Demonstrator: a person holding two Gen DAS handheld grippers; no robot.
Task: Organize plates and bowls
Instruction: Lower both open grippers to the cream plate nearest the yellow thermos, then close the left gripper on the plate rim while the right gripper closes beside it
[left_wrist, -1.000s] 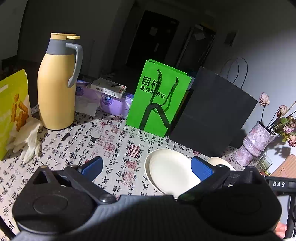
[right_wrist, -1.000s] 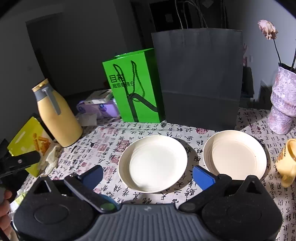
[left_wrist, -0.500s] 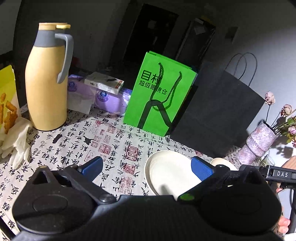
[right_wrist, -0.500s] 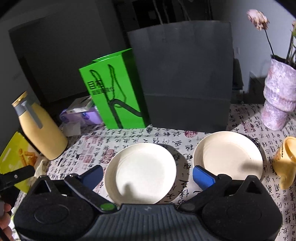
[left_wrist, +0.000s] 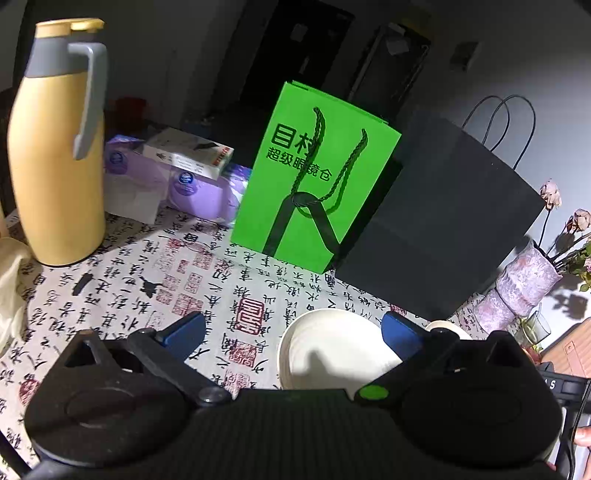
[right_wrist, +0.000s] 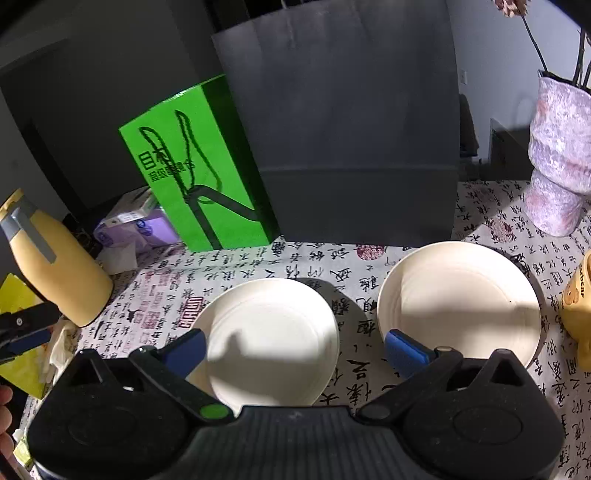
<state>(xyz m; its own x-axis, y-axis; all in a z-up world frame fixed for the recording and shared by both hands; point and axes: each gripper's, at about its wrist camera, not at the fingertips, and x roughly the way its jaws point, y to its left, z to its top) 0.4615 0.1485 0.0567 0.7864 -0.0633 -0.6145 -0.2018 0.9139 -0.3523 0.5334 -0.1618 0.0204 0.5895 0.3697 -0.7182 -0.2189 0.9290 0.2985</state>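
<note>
Fingers first: your right gripper (right_wrist: 293, 345) has its blue-padded fingers (right_wrist: 404, 350) spread wide, holding nothing. They hang over the left plate (right_wrist: 273, 339), with the left pad over that plate's near-left rim and the right pad over the cloth between the two plates; whether either touches cannot be told. The right plate (right_wrist: 458, 299) sits just beside it on the bench (right_wrist: 236, 273), apart from it.

Your left gripper (left_wrist: 291, 332) is likewise wide open and empty. Its right finger (left_wrist: 400, 334) overlaps the far-right edge of the left plate (left_wrist: 332, 350) in the left wrist view; the other finger is over bare cloth.

Writing you can read: the green bag (left_wrist: 314, 177) carries large Chinese characters, its top line partly hidden by the cord handle, the line beneath reading "超级眼镜仓". The tablecloth is printed all over with black calligraphy and red seals. The yellow mug (right_wrist: 578, 306) at the right edge shows letters ending "bear". The black bag (right_wrist: 351, 129) is plain. The purple tissue packs (left_wrist: 184, 184) bear round blue logos too small to read, beside the yellow thermos (left_wrist: 55, 147).
</note>
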